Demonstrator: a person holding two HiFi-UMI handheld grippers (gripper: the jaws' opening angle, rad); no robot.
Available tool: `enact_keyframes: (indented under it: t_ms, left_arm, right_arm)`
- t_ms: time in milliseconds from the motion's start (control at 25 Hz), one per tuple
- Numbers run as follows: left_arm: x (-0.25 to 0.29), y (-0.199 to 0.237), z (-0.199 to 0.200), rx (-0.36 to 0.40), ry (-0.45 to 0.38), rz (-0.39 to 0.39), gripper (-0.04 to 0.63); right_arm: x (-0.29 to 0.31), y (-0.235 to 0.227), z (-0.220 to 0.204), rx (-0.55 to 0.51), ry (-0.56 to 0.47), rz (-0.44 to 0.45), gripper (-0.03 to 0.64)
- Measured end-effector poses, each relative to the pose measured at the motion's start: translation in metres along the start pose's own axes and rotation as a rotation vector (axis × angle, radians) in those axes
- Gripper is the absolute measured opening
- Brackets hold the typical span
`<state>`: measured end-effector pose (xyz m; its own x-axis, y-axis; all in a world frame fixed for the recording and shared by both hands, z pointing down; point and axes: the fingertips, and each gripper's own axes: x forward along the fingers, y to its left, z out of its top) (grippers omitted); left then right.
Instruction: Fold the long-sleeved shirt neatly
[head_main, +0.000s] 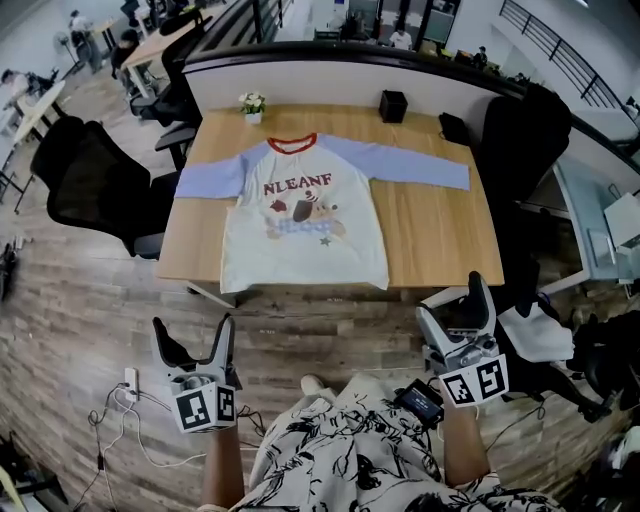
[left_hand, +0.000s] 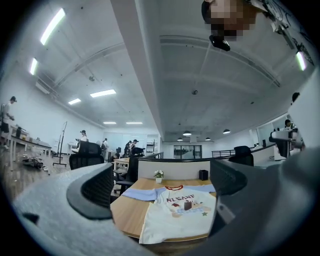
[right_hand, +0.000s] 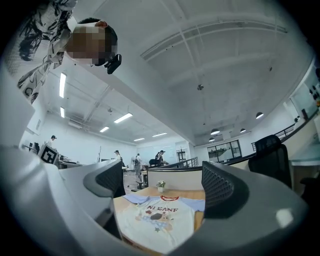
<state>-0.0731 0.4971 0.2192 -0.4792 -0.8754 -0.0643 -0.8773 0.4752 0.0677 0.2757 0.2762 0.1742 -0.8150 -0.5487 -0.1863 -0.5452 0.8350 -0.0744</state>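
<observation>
Well, nothing's folded so far: the long-sleeved shirt (head_main: 305, 215) lies flat, sleeves spread, mid-frame on the table (head_main: 440, 235). Our left gripper (head_main: 194, 332) and right gripper (head_main: 452, 305) sit low in frame, jaws wide apart, empty. Every fold's ahead of us.

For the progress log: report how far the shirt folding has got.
Done: the shirt lies flat, print up, on the table, with both sleeves spread out; no fold is made. In hand: nothing. The left gripper and right gripper are open and empty, held short of the table. Left: every fold, sleeves in and then the body.
</observation>
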Motion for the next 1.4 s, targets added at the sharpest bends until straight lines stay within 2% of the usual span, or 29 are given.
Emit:
enact_keyframes:
  t_ms: [240, 480, 960, 1400]
  left_arm:
    - [0.023, 0.006, -0.017, -0.025, 0.026, -0.014, 0.592]
    - [0.053, 0.020, -0.017, -0.009, 0.022, 0.033, 0.592]
    - [0.178, 0.021, -0.002, 0.017, 0.020, 0.095, 0.592]
    - [0.262, 0.001, -0.027, 0.026, 0.085, 0.126, 0.592]
  right_arm:
    - [0.022, -0.009, -0.015, 0.010, 0.032, -0.017, 0.492]
    - [0.073, -0.026, -0.025, 0.019, 0.021, 0.019, 0.492]
    - [0.222, -0.088, -0.033, 0.037, 0.015, 0.106, 0.492]
    - [0.295, -0.155, -0.057, 0.063, 0.048, 0.125, 0.492]
